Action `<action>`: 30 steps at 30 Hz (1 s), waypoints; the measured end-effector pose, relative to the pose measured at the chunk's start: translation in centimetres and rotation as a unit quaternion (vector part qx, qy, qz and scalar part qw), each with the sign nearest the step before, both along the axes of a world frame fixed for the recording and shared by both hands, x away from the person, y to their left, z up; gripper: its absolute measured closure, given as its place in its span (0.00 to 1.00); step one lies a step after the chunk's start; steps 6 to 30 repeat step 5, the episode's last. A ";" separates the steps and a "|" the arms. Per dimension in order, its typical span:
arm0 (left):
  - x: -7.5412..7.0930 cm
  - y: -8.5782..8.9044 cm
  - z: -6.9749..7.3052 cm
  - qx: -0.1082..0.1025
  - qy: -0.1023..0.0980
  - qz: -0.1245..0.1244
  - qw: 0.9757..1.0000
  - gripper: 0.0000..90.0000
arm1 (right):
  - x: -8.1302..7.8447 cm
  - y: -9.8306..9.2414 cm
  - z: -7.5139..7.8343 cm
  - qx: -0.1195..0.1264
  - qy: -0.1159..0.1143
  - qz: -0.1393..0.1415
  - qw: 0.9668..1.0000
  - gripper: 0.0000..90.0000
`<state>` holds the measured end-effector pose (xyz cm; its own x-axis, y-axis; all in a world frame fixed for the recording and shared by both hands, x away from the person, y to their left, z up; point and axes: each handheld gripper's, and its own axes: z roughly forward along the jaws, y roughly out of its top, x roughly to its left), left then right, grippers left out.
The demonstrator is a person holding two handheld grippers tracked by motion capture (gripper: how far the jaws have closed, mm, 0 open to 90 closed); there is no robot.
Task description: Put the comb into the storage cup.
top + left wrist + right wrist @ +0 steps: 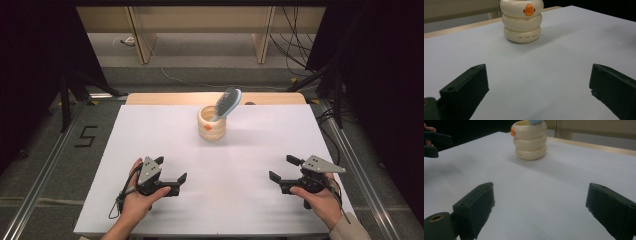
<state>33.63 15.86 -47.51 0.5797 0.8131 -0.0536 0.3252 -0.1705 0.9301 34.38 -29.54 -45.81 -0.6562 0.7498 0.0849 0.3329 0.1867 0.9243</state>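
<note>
We find the cream, ring-stacked plastic holder with an orange duck bill [212, 123] standing upright at the far middle of the white surface [250, 165]. A blue-backed hairbrush with grey bristles [227, 103] sits in it handle down, head leaning right over the rim, which leaves the head free to grasp. We hold the left claw [171, 175] and the right claw [284, 169] low at the near edge, well apart from the holder. Both stand wide and empty, jaws aimed at the holder, so we judge an approach is being lined up.
</note>
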 end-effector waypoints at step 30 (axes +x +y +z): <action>0.1 0.0 0.0 0.001 0.000 0.000 1.000 0.02 | 0.1 0.0 -0.1 -0.001 -0.003 0.000 1.000 0.13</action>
